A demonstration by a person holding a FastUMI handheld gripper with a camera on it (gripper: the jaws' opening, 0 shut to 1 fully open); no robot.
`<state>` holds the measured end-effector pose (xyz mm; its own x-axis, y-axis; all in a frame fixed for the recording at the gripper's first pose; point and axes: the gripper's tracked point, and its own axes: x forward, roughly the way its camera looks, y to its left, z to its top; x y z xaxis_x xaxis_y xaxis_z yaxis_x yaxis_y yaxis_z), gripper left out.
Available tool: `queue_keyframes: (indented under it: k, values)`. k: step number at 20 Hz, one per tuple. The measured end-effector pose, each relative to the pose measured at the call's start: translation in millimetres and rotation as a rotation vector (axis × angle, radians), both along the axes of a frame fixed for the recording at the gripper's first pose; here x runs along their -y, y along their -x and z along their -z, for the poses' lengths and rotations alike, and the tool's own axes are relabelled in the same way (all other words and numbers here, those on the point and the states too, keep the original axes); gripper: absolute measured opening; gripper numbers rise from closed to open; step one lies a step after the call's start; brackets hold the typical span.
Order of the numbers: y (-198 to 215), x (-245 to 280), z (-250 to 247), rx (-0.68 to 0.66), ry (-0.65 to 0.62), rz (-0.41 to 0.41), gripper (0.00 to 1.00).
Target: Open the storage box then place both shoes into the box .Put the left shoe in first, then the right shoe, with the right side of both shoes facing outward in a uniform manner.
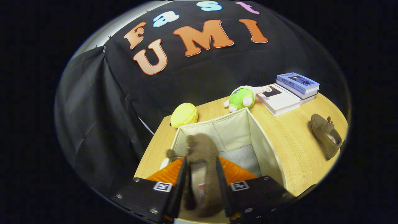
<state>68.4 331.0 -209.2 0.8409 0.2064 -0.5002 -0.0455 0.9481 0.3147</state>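
Both fingers of our gripper [201,169] clamp one shoe [202,155] over the open box [236,124]; another shoe [326,135] lies far right

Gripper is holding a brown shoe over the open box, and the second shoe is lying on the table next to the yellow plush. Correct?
One thing is off. In the gripper view the second shoe lies on the table on the far side of the box from the yellow plush, nearer the books. The gripper does hold a brown shoe over the open box.
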Motion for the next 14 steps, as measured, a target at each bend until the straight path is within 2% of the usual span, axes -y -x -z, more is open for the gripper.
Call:
queue_keyframes:
  k: [1, 2, 3, 9, 14]
  values:
    - [1.7, 2.6, -3.1, 0.009, 0.015, -0.005, 0.84]
    - [3.7, 4.3, -4.5, 0.021, 0.036, -0.015, 0.93]
    - [4.0, 7.5, -9.5, 0.034, 0.054, -0.025, 0.98]
    - [12.3, 51.9, -31.5, 0.088, 0.113, -0.072, 0.98]
    - [14.8, 127.1, -43.4, 0.114, 0.135, -0.008, 0.98]
